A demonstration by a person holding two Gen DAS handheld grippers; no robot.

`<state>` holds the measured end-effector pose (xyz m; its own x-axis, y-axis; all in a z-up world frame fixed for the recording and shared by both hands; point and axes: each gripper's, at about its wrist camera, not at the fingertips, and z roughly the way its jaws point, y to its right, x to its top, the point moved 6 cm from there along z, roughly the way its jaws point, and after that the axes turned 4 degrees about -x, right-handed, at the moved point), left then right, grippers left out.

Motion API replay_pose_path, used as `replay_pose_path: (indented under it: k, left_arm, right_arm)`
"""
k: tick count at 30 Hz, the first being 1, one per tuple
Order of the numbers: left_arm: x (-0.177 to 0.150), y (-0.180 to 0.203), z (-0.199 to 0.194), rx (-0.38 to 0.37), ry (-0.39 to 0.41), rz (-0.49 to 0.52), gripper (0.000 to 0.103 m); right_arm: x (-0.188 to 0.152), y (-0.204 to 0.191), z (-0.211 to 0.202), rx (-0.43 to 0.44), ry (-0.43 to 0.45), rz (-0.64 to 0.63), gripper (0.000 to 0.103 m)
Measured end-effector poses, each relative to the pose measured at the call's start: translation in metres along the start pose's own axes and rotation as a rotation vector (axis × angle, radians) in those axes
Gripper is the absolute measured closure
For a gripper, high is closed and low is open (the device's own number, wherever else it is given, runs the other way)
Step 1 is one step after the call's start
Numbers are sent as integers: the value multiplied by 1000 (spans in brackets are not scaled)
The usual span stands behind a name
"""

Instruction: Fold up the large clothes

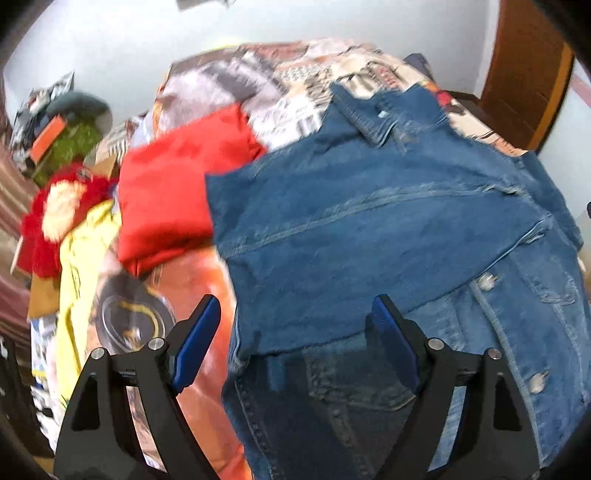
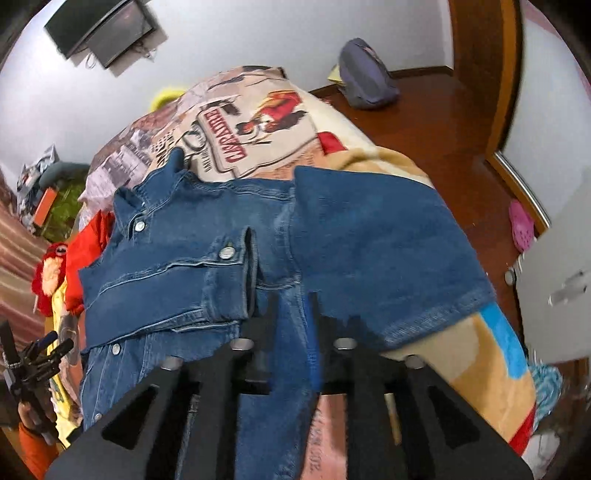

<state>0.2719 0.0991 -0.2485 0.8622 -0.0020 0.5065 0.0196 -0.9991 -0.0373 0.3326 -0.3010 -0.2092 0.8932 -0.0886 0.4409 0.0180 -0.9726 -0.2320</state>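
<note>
Two grippers, one per view. Left gripper [image 1: 295, 343]: blue-padded fingers [image 1: 195, 339] spread wide, nothing between them, hanging over the near left edge of the denim jacket [image 1: 369, 229]. Right gripper [image 2: 291, 325]: black fingers a narrow gap apart over the jacket's near hem; blue denim fills the gap, but whether the pads press it I cannot tell.

One denim jacket, spread on the patterned blanket [image 2: 258, 118] that covers the bed. Both sleeves lie folded across the body; one buttoned cuff [image 2: 229, 273] sits near the middle. Four metal snaps show in the right wrist view, three in the left.

Left of the jacket, touching it: one folded red garment [image 1: 173, 199]. Further left, one red plush toy [image 1: 55, 214] and one yellow cloth [image 1: 85, 258].

Right of the bed, on the wooden floor [image 2: 424, 122]: one grey-purple bag [image 2: 365, 74] far off, one pink shoe [image 2: 521, 225]. One dark screen [image 2: 103, 29] on the far wall.
</note>
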Motion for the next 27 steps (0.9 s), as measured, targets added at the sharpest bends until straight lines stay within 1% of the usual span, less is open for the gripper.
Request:
replay_pose_path:
  k: [1, 2, 4, 9, 14, 18, 22, 25, 27]
  left_arm:
    - [7, 6, -5, -3, 17, 11, 19]
    - [12, 10, -7, -7, 29, 17, 19]
    - [22, 21, -12, -19, 52, 24, 19]
    - [40, 50, -12, -67, 70, 26, 19]
    - [44, 75, -3, -96, 55, 50, 19]
    - [40, 86, 7, -98, 34, 73, 19]
    - [37, 86, 16, -84, 14, 72, 19]
    - [35, 81, 23, -88, -3, 54, 19]
    - [33, 78, 26, -88, -11, 44, 19]
  right_arm:
    - [0, 6, -5, -4, 7, 17, 63]
    - [-1, 15, -10, -10, 27, 43, 54]
    - [-1, 27, -16, -16, 54, 79, 50]
    - [-8, 68, -14, 18, 31, 216, 50]
    - [-21, 116, 14, 44, -45, 386, 50]
    - [-25, 141, 37, 61, -83, 496, 50]
    - [-18, 153, 49, 67, -61, 556, 50]
    - [-8, 159, 60, 33, -39, 579, 50]
    - [-2, 162, 69, 11, -31, 594, 47]
